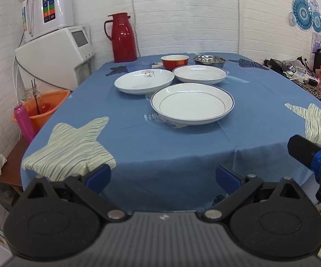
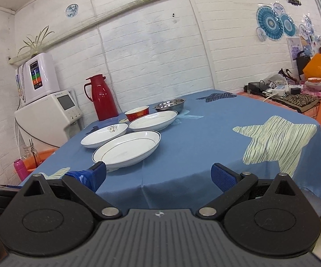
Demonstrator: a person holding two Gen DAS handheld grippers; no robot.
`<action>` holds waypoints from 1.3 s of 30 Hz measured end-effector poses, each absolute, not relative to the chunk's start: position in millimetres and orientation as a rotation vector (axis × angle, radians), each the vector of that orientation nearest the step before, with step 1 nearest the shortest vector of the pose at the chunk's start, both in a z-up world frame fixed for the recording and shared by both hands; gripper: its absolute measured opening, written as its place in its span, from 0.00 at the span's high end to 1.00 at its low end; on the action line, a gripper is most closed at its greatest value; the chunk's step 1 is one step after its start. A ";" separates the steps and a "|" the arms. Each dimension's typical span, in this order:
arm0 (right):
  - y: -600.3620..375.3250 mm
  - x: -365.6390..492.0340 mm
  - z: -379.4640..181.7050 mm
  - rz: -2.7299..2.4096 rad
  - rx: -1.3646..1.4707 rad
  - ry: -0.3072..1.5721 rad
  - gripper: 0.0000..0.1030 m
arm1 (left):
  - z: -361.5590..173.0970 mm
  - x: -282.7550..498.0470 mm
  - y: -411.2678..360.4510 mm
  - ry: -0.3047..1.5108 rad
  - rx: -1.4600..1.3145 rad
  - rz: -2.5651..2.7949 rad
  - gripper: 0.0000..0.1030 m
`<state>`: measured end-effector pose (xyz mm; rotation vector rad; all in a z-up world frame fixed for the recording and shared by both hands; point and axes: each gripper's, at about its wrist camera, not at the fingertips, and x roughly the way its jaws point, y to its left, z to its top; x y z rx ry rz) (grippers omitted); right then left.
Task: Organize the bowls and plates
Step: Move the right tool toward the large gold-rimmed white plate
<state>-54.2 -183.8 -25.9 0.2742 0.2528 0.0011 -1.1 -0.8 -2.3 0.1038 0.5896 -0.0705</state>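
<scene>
Both grippers sit off the near edge of the table, empty, with their blue-padded fingers spread wide apart: the left gripper [image 1: 162, 178] faces the dishes head-on, and the right gripper [image 2: 158, 175] looks at them from farther right. A blue-taped black part of the right one shows at the right edge of the left view.

On the blue cloth [image 1: 182, 151] with pale striped stars, three white plates lie in a loose cluster. Nearest is the blue-rimmed plate [image 1: 192, 103]. Behind it to the left lies a plate with a small drawing [image 1: 144, 81], and to the right a third plate [image 1: 200, 73]; the two back ones are just beside each other, and from the right view the near plate overlaps the drawn one. Behind the plates stand a red bowl [image 1: 175, 61] and, to its right, a steel bowl [image 1: 209, 60], both upright. A red flask [image 1: 121, 37] stands at the far left corner against the white wall. Beside the table on the left are white appliances [image 1: 56, 51] and an orange tub [image 1: 43, 109].
</scene>
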 end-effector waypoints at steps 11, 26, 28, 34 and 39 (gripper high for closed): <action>-180.7 -58.2 -28.4 0.036 0.285 0.237 0.14 | -3.5 -1.3 -1.2 0.589 0.103 -0.079 0.03; -187.9 -50.1 -33.1 0.026 0.298 0.291 0.14 | -2.5 6.5 1.4 0.581 0.116 -0.107 0.03; -191.6 -45.0 -34.2 0.002 0.293 0.313 0.14 | 1.1 18.7 7.0 0.582 0.101 -0.093 0.03; -203.0 -1.5 -23.6 -0.035 0.238 0.399 0.14 | 13.1 69.8 30.9 0.641 0.044 -0.064 0.03; -203.8 84.8 -3.1 0.040 0.200 0.504 0.14 | 25.0 128.0 46.7 0.739 0.000 -0.103 0.03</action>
